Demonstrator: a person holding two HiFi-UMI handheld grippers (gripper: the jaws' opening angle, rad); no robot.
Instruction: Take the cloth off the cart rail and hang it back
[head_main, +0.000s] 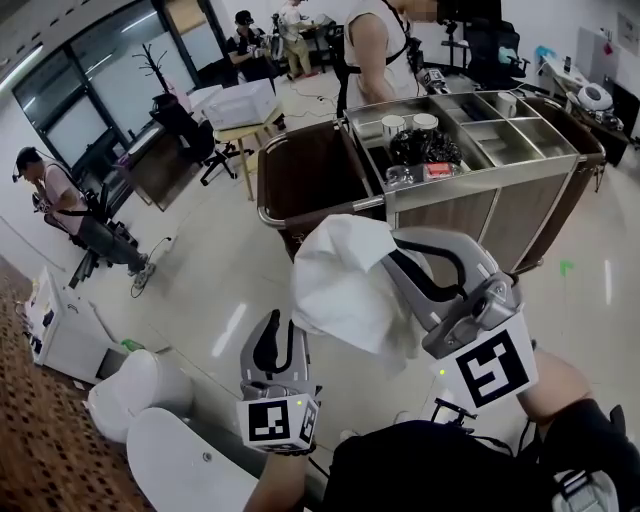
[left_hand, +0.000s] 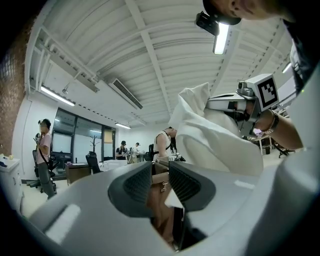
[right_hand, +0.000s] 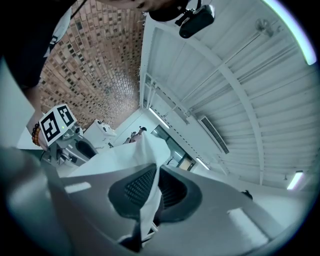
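Head view: right claw is clamped on the white cloth, clear of the cart rail, which runs left-right just beyond. Left claw, slightly parted and empty, sits nearer, lower left.

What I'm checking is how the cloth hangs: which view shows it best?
Head view: the cloth drapes from the right gripper. The right gripper view shows only the pinched fold; the left gripper view, one side.
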